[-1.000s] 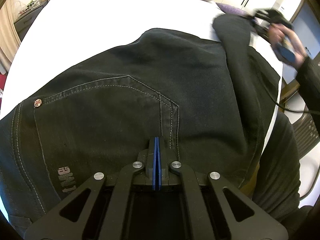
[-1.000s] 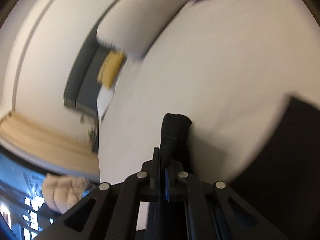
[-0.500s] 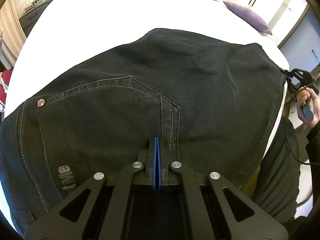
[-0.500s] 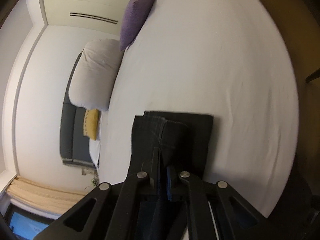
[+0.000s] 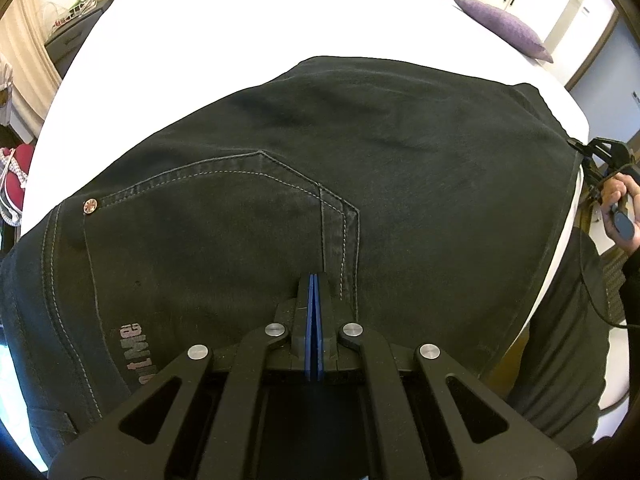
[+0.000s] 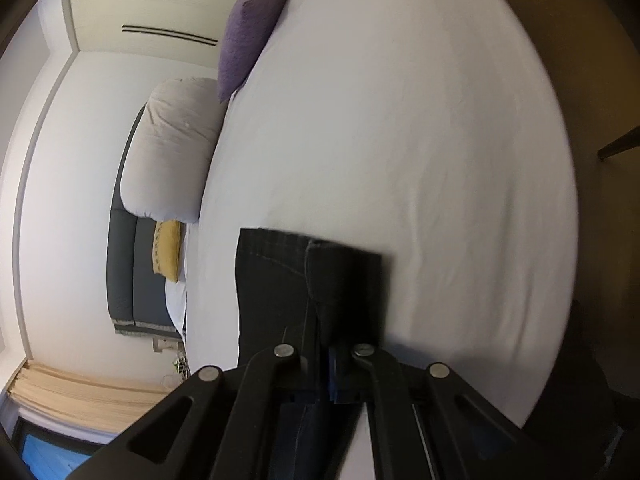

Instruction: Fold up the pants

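— Right side? Black two-finger right gripper (image 6: 326, 344) swung down off the bed's far side to its near edge, rolled, jaws clamped on the hem.

— Cloth? Black denim pants (image 5: 280, 208) leg drawn out flat across white bedsheet (image 5: 240, 32).

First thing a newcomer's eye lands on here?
The black pants fill the left wrist view, spread on the white bed, back pocket and rivet up, with the shut left gripper over them. A purple cushion sits at the bed's far side, and the right gripper pinches the pants' hem.

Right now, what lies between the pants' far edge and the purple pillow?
Only bare white bedsheet separates the black pants from the purple pillow, per the left wrist view.
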`<control>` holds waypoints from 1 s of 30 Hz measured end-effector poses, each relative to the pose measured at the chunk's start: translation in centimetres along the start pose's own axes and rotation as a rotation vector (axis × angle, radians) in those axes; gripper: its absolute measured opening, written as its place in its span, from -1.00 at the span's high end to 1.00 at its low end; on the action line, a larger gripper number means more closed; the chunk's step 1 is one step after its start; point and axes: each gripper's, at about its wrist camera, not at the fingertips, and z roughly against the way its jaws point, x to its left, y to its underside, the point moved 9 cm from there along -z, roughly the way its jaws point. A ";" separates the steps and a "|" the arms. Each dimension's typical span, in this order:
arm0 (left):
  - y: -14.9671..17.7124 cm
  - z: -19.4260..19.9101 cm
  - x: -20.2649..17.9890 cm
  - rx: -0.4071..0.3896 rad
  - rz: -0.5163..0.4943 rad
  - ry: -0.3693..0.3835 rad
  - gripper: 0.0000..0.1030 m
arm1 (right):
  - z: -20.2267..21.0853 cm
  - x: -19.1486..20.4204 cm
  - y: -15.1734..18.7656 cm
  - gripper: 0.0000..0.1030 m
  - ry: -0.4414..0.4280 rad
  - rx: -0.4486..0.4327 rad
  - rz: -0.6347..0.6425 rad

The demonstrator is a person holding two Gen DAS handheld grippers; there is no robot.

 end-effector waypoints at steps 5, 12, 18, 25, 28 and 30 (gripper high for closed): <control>0.4 0.5 -0.4 -0.005 -0.012 -0.005 1.00 | 0.0 -0.3 -0.4 0.95 0.021 0.004 0.017; 1.1 0.9 0.1 -0.031 0.027 0.010 1.00 | 2.1 1.7 -1.4 0.69 0.181 -0.030 0.187; 1.4 1.0 0.3 -0.049 0.054 0.016 1.00 | 5.4 10.8 2.0 0.39 0.149 -0.062 0.462; 1.7 1.0 0.6 -0.050 0.070 0.030 1.00 | -6.6 14.4 15.3 0.74 0.126 0.430 0.680; 1.7 1.2 0.9 -0.052 0.076 0.036 1.00 | -10.6 11.4 14.2 0.82 0.230 0.494 0.591; 1.7 1.2 1.1 -0.052 0.082 0.044 1.00 | -11.9 10.3 12.0 1.00 0.239 0.459 0.549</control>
